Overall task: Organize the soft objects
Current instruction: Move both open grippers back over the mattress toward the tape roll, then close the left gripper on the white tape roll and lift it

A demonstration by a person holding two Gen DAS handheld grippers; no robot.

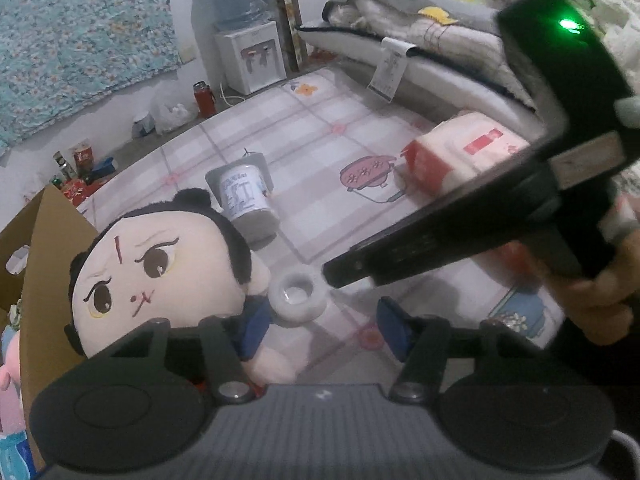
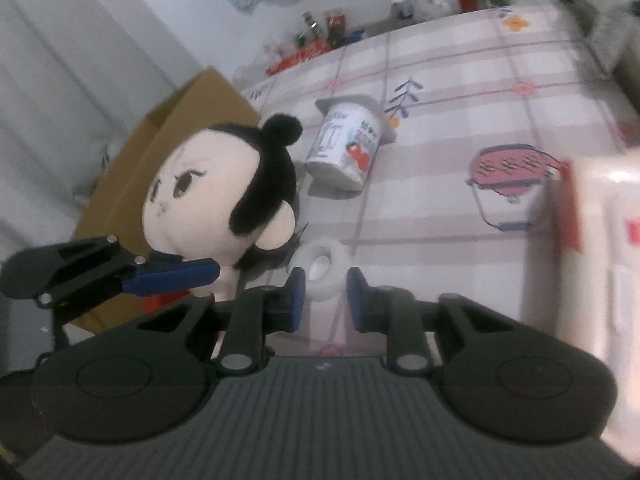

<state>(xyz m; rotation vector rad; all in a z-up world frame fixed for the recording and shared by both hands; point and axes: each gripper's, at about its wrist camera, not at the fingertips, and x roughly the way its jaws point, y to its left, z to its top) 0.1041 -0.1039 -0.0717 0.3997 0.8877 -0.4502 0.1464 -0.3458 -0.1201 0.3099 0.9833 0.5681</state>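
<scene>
Left wrist view is looking down over a checked bedsheet (image 1: pixel 320 128). A plush doll (image 1: pixel 160 272) with black hair and a pale face is lying at the lower left, leaning against a cardboard box (image 1: pixel 52 240). The left gripper (image 1: pixel 320 332) is sitting low over the doll's body; one blue pad (image 1: pixel 394 328) is standing clear on the right while the other is lying against the doll's dark clothing, so the jaws are spread partway and I cannot tell whether they are pinching it. A small white ring-shaped object (image 1: pixel 296 298) is lying just beside the doll, a printed yogurt cup (image 1: pixel 244 196) is lying on its side behind, and a red-and-white tissue pack (image 1: pixel 460 152) is sitting to the right. A hand (image 1: pixel 592 296) is holding the other gripper's black body across the right side.

Right wrist view is showing the right gripper (image 2: pixel 323 300) with its blue pads straddling the white ring (image 2: pixel 324 270), close to it on both sides; contact is unclear through the blur. The doll (image 2: pixel 224 188) is sitting left of it, and the left gripper's blue finger (image 2: pixel 172 276) is reaching in under its head.
</scene>
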